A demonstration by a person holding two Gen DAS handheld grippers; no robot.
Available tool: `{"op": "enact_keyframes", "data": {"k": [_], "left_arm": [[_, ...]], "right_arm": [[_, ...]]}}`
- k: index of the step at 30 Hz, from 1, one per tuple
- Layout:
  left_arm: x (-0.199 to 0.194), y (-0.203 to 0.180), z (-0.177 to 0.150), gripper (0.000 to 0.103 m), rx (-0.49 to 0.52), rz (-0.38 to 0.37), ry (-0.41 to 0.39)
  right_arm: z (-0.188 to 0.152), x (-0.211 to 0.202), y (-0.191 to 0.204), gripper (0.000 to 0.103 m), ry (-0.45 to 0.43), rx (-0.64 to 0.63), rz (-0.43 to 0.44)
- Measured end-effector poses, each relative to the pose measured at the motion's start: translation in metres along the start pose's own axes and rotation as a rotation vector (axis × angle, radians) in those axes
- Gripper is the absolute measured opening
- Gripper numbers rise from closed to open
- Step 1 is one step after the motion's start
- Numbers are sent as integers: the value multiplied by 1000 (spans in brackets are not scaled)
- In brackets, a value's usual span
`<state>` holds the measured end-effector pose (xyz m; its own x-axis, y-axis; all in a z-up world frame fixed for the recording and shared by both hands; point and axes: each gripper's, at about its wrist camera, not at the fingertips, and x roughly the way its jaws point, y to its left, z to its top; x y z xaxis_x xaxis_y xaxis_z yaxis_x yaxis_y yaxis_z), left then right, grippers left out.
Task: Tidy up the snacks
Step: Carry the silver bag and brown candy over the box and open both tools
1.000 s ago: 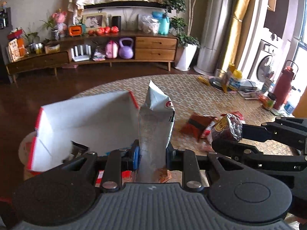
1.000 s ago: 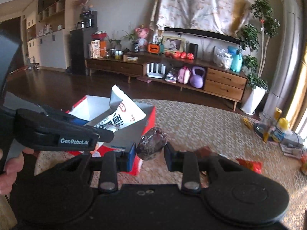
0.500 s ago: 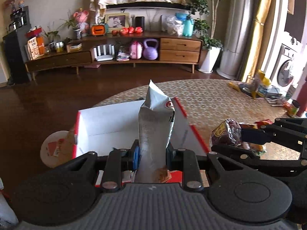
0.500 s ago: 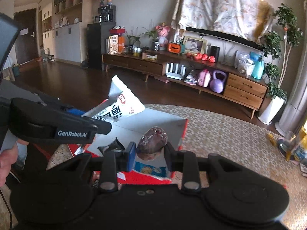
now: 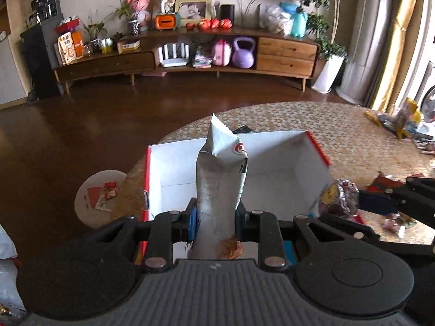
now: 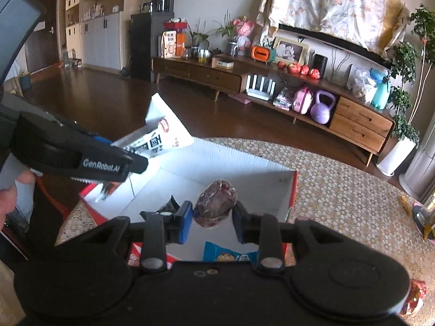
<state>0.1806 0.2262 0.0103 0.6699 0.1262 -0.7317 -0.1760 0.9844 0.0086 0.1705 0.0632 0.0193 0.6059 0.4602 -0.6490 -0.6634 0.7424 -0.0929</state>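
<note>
Snacks sit pinched in both claws above the open red-and-white box [image 5: 285, 163] near the table's [image 5: 353, 125] edge: left gripper [image 5: 216, 217] clamps an upright white packet [image 5: 220, 179], right gripper [image 6: 212, 220] clamps a dark wrapped snack [image 6: 216, 203].

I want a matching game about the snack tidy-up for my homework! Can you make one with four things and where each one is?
Things:
1. white snack bag
2. dark red wrapped snack
3. red and white box
4. purple kettlebell

Places:
a. on the shelf of the wooden cabinet
b. open on the table, below both snacks
c. pinched in the right hand-held gripper
d. pinched in the left hand-held gripper

Pairs: 1-d, 2-c, 3-b, 4-a
</note>
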Motion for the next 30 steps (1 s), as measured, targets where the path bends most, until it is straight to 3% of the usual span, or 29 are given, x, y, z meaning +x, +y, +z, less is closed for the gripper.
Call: {"op": "enact_keyframes", "data": {"k": [17, 30], "left_arm": [[88, -1, 0, 25, 19, 46, 160], [111, -7, -11, 26, 44, 36, 246]], "right_arm": [[-11, 73, -20, 30, 178, 65, 10], [-20, 87, -28, 31, 253, 80, 9]]}}
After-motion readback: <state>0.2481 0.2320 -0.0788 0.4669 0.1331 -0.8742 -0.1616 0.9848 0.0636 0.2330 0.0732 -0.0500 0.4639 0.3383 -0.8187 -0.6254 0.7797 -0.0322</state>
